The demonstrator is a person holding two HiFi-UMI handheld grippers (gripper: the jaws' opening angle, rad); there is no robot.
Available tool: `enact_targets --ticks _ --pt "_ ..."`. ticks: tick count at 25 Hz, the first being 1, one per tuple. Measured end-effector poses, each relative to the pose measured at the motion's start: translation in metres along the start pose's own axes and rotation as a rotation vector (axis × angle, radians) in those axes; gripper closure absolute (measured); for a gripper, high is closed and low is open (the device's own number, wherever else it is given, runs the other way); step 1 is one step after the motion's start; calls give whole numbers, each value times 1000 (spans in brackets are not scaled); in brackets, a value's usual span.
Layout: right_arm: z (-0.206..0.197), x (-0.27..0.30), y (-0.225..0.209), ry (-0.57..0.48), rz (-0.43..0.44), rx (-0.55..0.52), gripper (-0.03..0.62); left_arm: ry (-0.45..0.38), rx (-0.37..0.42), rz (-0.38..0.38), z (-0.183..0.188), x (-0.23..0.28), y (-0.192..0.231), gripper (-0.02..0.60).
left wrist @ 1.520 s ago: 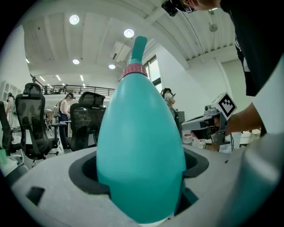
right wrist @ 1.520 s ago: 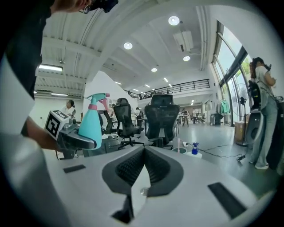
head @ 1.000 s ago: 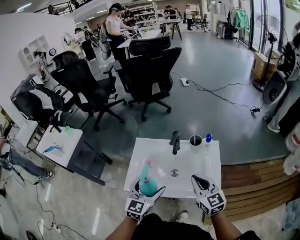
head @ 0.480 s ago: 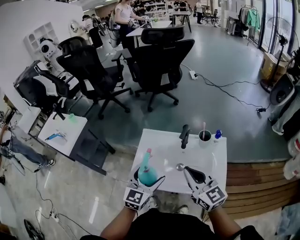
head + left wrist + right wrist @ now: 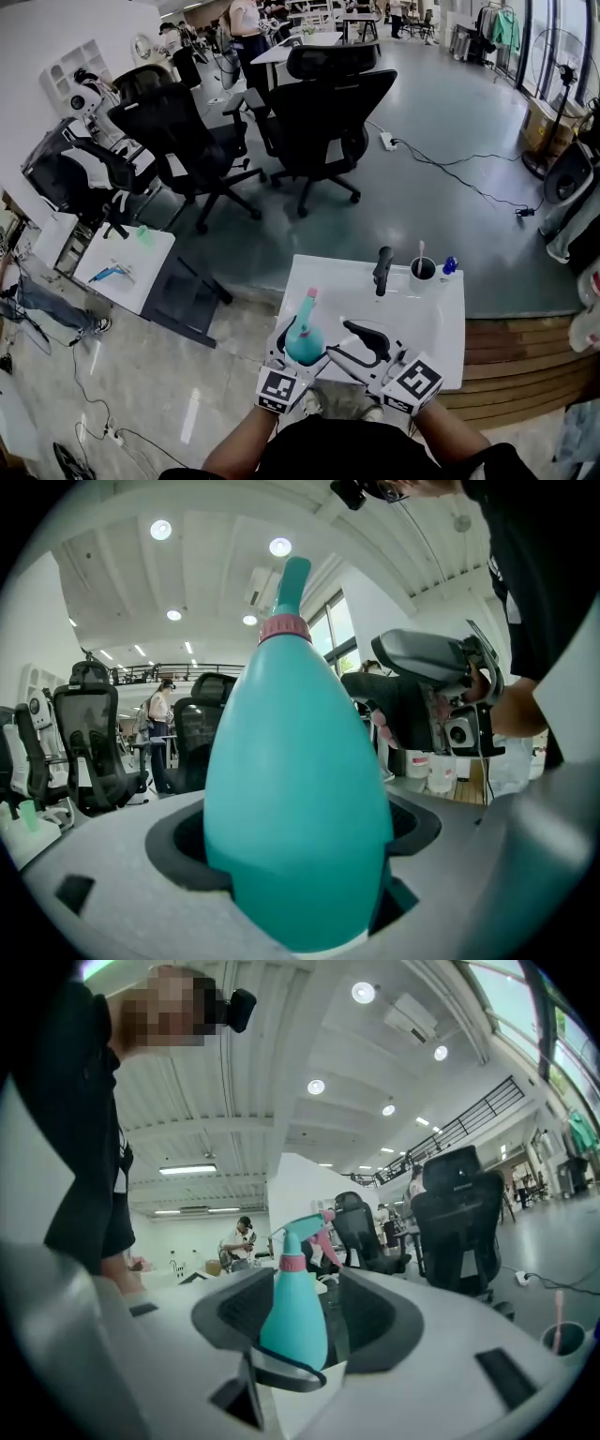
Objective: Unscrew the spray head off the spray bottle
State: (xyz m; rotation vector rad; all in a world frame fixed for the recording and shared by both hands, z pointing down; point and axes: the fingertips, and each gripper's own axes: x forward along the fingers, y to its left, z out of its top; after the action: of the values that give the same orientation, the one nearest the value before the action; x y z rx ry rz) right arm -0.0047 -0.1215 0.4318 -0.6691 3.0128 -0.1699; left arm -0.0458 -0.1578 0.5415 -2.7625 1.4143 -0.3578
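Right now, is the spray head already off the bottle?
No, the spray head sits on the neck of the teal bottle.

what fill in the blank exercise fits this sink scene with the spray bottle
1. The left tool grips the spray bottle, whose body is ____.
2. The collar under its spray head is ____.
3. The faucet on the white sink is ____.
Missing words: teal, pink, black.
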Motion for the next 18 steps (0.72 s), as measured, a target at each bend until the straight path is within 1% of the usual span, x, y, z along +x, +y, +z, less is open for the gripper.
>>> enact_targets --ticks 2,5,8,16,18 --pt "1 10 3 10 22 11 362 0 3 -13 -1 3 1 121" --pt "1 22 6 21 43 31 362 -1 8 -31 -1 6 1 121" --pt "2 29 7 25 49 39 376 -7 22 -50 1 10 -1 121" --pt "7 43 -5 36 -2 21 391 -24 80 -105 10 27 -10 121" --pt "9 45 -8 32 -21 15 403 -30 88 -118 12 31 -12 121"
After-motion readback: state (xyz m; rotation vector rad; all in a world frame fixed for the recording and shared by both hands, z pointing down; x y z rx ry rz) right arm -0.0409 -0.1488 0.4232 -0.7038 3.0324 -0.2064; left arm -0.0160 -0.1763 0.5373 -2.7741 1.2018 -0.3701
